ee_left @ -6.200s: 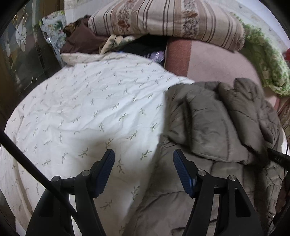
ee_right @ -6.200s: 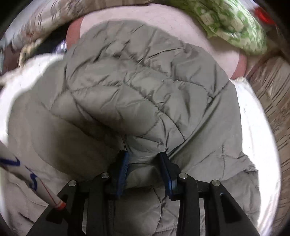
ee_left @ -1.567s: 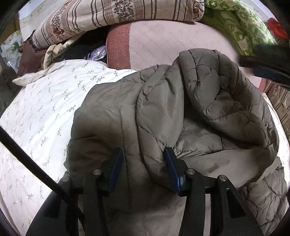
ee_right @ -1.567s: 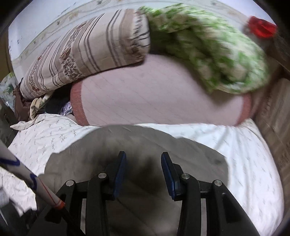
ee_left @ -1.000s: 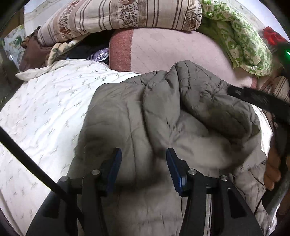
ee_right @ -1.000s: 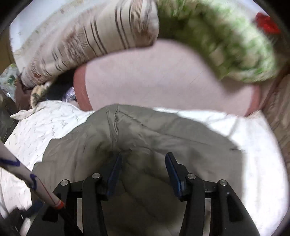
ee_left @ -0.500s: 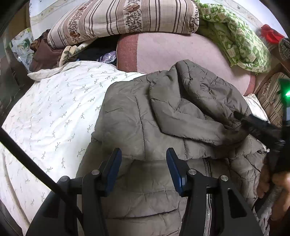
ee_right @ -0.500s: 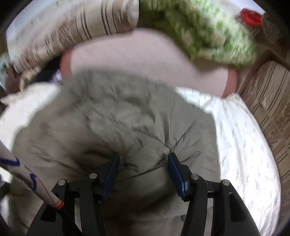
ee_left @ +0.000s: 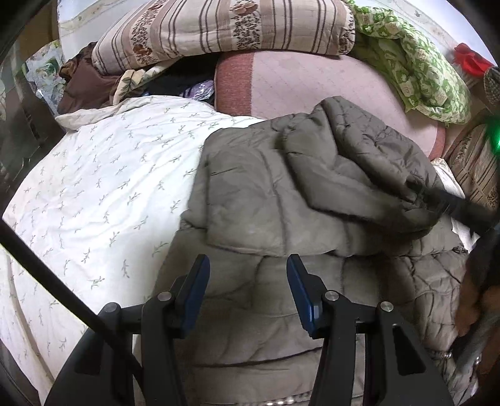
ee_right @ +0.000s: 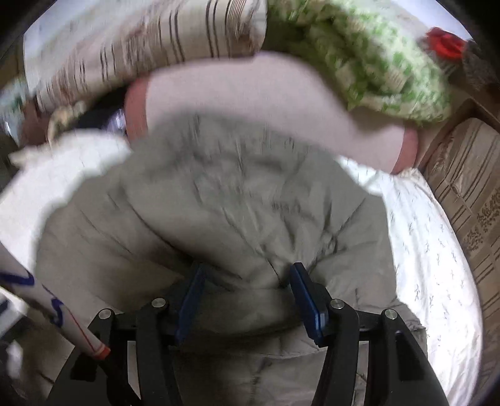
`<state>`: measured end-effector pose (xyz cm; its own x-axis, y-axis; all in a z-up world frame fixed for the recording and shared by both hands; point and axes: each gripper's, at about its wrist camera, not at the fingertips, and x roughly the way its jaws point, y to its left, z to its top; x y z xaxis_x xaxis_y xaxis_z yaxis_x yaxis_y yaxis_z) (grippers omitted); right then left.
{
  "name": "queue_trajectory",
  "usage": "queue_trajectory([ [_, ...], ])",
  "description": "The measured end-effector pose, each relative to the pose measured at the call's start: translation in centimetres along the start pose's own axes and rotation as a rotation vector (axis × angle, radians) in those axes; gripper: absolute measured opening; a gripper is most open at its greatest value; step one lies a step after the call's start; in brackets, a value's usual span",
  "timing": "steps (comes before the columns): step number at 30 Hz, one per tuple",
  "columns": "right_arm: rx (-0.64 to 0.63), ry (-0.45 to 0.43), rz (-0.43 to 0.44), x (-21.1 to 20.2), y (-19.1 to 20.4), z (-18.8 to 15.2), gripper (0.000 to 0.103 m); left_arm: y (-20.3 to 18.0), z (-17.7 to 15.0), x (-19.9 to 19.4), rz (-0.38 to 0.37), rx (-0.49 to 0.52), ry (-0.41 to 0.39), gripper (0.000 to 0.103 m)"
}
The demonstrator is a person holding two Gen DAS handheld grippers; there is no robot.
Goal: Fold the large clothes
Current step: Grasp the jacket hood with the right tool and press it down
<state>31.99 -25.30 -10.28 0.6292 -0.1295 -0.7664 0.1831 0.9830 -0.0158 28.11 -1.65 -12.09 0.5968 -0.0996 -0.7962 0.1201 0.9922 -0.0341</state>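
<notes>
Since earlier, the grey-green quilted puffer jacket [ee_left: 281, 193] folded over. Only the left view shows the right gripper [ee_left: 437, 200] touching it; right view is blurred. Left gripper [ee_left: 247, 281] hovers wide above; right gripper [ee_right: 247, 290], wide, straddles a fold.

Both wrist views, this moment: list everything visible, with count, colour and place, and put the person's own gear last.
Quilted jacket: one, grey-olive, partly folded on the bed, right of centre.
Bedsheet: one, white with small leaf sprigs, under and left of the jacket.
Pink blanket: one, pale pink with a darker border, behind the jacket.
Striped quilt: one, beige and brown with flowers, stacked on top at the back.
Green quilt: one, green and white, back right.
Brown garment: one, dark brown, back left.
Red object: one, far right; too small to identify.
Left gripper: black with blue pads, open above the jacket.
Right gripper: same colours, jaws apart around a jacket fold; blurred.
</notes>
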Motion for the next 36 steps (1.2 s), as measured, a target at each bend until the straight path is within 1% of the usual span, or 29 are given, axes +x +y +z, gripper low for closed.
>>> queue_trajectory([
  [2,0.026,-0.043,0.018,-1.6,0.6,1.5,0.061,0.8,-0.3,0.3,-0.003,-0.008,0.002,0.050],
  [4,0.022,-0.078,0.029,-2.1,2.2,3.5,0.061,1.8,-0.8,0.6,-0.005,-0.019,-0.001,0.050],
  [7,-0.015,-0.081,0.013,-0.1,5.1,6.2,0.061,3.0,-1.3,1.1,0.023,-0.023,-0.009,0.050],
  [10,-0.023,-0.020,0.013,3.9,7.9,6.9,0.061,4.5,-1.3,1.9,0.039,-0.033,0.004,0.050],
  [12,-0.040,0.086,0.043,7.7,9.6,6.0,0.061,5.5,-1.3,2.2,0.033,-0.057,0.012,0.050],
  [13,-0.058,0.152,0.040,9.6,10.4,5.3,0.063,5.9,-1.3,2.2,0.033,-0.064,0.015,0.050],
  [14,-0.093,0.165,-0.003,10.7,11.2,4.5,0.063,6.2,-1.3,2.3,0.035,-0.070,0.017,0.050],
  [16,-0.132,0.125,-0.051,10.2,12.1,4.4,0.062,6.8,-1.3,2.1,0.032,-0.083,0.013,0.050],
  [17,-0.128,0.111,-0.055,9.5,12.2,4.6,0.061,7.0,-1.2,1.9,0.033,-0.085,0.009,0.050],
  [19,-0.086,0.032,-0.011,6.8,12.1,5.2,0.061,7.2,-1.1,1.7,0.045,-0.090,-0.004,0.050],
  [21,-0.058,-0.007,0.024,5.2,12.3,5.5,0.061,7.4,-1.1,1.5,0.052,-0.092,-0.008,0.050],
  [23,-0.049,-0.011,0.043,4.9,13.0,5.4,0.061,7.5,-1.1,1.6,0.051,-0.094,-0.005,0.050],
  [24,-0.063,0.002,0.038,5.4,13.5,5.1,0.061,7.5,-1.1,1.6,0.050,-0.094,-0.005,0.050],
  [27,-0.116,0.080,0.002,8.7,14.8,3.5,0.066,7.5,-1.0,1.6,0.051,-0.093,-0.022,0.050],
  [29,-0.146,0.066,-0.031,9.3,15.0,3.0,0.068,7.6,-1.0,1.8,0.059,-0.093,-0.021,0.050],
  [31,-0.153,0.061,-0.030,8.4,14.8,3.3,0.067,7.9,-1.0,2.1,0.052,-0.106,-0.009,0.050],
  [32,-0.145,0.050,-0.014,7.3,14.4,3.5,0.067,8.0,-1.0,2.2,0.046,-0.113,-0.003,0.050],
  [34,-0.118,-0.005,0.026,4.5,12.8,3.5,0.068,8.1,-1.0,2.2,0.043,-0.120,-0.001,0.050],
  [36,-0.113,-0.060,0.027,1.9,11.3,3.1,0.068,8.0,-1.0,2.0,0.045,-0.119,-0.008,0.050],
])
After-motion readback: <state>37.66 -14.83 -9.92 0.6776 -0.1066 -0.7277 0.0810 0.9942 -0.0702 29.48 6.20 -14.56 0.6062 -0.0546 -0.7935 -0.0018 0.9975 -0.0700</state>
